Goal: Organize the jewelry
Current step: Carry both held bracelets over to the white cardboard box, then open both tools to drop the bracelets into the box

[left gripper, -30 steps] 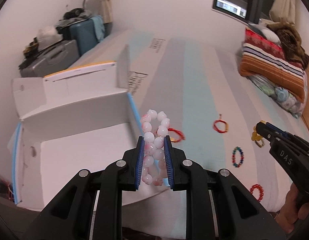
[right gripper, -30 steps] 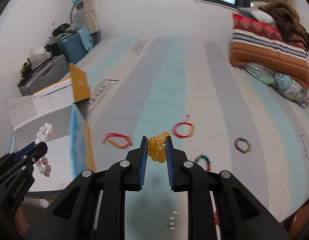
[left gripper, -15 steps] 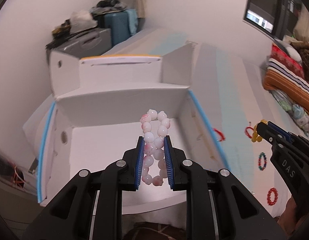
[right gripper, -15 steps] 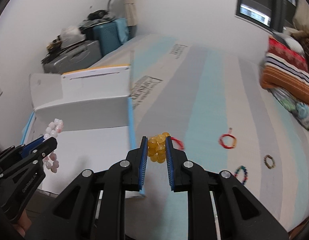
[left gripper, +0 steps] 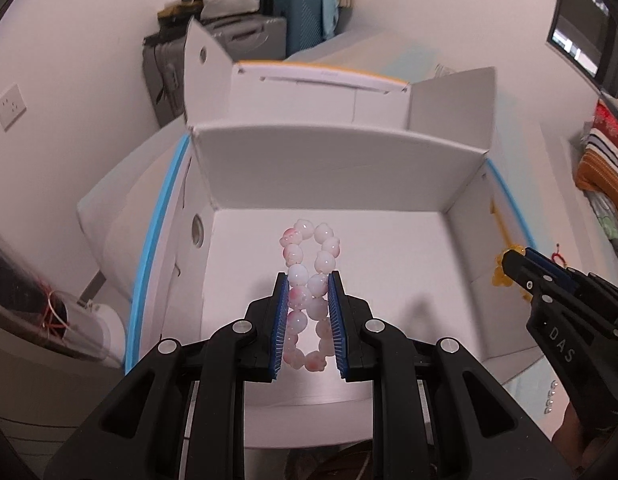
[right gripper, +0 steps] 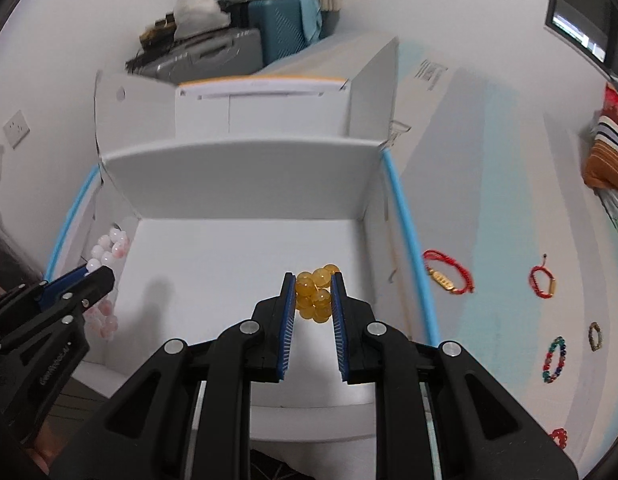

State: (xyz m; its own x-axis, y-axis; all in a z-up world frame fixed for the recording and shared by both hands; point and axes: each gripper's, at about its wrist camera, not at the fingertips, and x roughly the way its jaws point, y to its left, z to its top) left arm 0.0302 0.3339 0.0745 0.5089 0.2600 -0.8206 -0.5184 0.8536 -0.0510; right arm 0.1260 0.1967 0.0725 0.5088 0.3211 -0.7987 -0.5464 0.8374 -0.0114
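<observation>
My left gripper (left gripper: 308, 286) clamps a pink-and-white bead bracelet (left gripper: 309, 264); my right gripper (right gripper: 313, 280) clamps an amber bead bracelet (right gripper: 315, 292). I hold both above the open white cardboard box (right gripper: 245, 176). Right of it, red cord bracelets (right gripper: 449, 272) on the striped bedsheet (right gripper: 489, 160).

pink-white bracelet (left gripper: 309, 280) | amber bracelet (right gripper: 315, 294) | white box (right gripper: 245, 176), blue edge

The letters "DAS" stand in pale print on the black body of the right gripper (left gripper: 519, 266), at the right edge of the left wrist view. The left gripper (right gripper: 99, 276) carries a small imprint too blurred to read. Printed labels on the striped mattress (right gripper: 489, 168), far right, are illegible.
</observation>
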